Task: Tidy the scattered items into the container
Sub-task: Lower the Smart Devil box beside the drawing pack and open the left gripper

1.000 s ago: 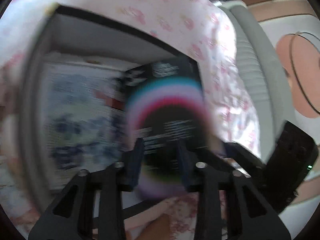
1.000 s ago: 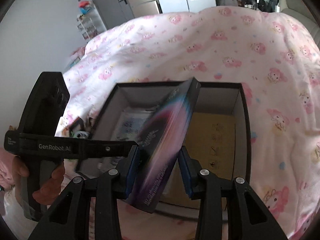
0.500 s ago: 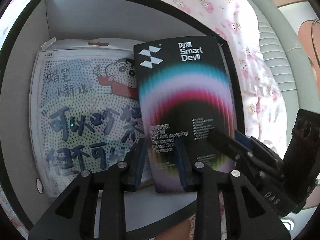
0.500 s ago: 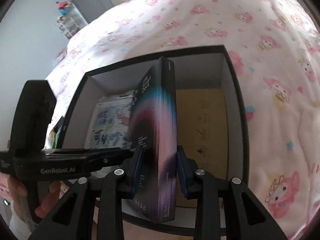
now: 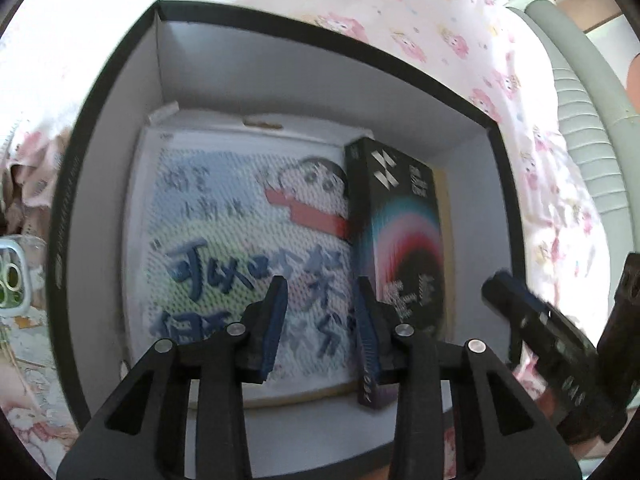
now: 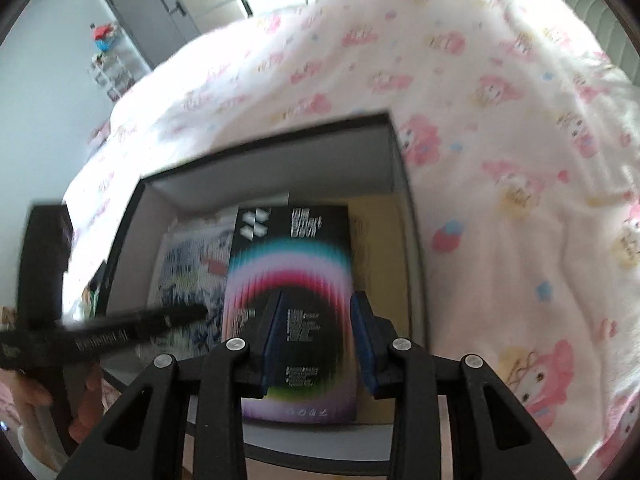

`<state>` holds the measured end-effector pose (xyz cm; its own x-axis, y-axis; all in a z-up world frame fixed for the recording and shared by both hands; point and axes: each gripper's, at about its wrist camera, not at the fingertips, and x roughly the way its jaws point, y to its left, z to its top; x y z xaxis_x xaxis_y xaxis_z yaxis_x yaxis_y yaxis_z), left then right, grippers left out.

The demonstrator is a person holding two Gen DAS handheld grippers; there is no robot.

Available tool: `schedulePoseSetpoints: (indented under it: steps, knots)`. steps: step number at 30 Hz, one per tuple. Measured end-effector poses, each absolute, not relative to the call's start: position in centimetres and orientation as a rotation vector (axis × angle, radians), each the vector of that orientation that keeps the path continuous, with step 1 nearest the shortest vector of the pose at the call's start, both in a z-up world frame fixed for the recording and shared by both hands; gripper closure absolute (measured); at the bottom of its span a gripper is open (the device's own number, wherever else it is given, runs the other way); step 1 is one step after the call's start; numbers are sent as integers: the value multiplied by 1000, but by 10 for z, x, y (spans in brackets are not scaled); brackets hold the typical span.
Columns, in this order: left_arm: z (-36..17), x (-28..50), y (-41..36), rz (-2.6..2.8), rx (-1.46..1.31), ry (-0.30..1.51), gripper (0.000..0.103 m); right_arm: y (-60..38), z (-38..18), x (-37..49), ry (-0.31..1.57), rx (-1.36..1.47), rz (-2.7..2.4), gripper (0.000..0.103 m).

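A black-rimmed cardboard box (image 5: 108,92) (image 6: 400,152) sits on the pink patterned bedding. Inside lies a flat cartoon-print packet (image 5: 240,240) (image 6: 188,264) and, to its right, a black Smart Devil screen-protector box with rainbow arcs (image 5: 404,240) (image 6: 292,280), lying flat over a tan card (image 6: 376,248). My left gripper (image 5: 320,320) is open and empty above the packet. My right gripper (image 6: 316,328) is open and empty above the black box's near end, apart from it.
Pink cartoon bedding (image 6: 500,140) surrounds the box. A small white item with green (image 5: 10,280) lies left of the box. A grey padded headboard (image 5: 580,120) runs at the right. A dark door (image 6: 152,12) stands far behind.
The right gripper held the black box on edge over the container, then let it go. It now lies flat inside. Both grippers have drawn back and up.
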<state>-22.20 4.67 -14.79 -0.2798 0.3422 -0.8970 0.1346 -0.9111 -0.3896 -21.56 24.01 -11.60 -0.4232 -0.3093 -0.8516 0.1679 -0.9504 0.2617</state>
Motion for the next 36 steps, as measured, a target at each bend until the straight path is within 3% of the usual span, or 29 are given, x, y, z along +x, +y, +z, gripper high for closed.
schedulePoseSetpoints:
  steps: [8, 12, 19, 22, 36]
  knots:
    - [-159, -235, 80, 2259, -1825, -475, 71, 234, -127, -218, -188, 1543, -2365, 73]
    - [-157, -234, 89, 2175, -1778, -501, 71, 232, -129, -219, -155, 1545, -2376, 73]
    - [-146, -238, 64, 2260, -1803, -483, 71, 223, -116, -233, -151, 1506, -2292, 73]
    - [-142, -239, 61, 2271, -1804, -468, 71, 211, -108, -254, -54, 1501, -2289, 73]
    - [-149, -297, 17, 2339, -1826, -423, 71, 194, -134, -334, 63, 1655, -2260, 73]
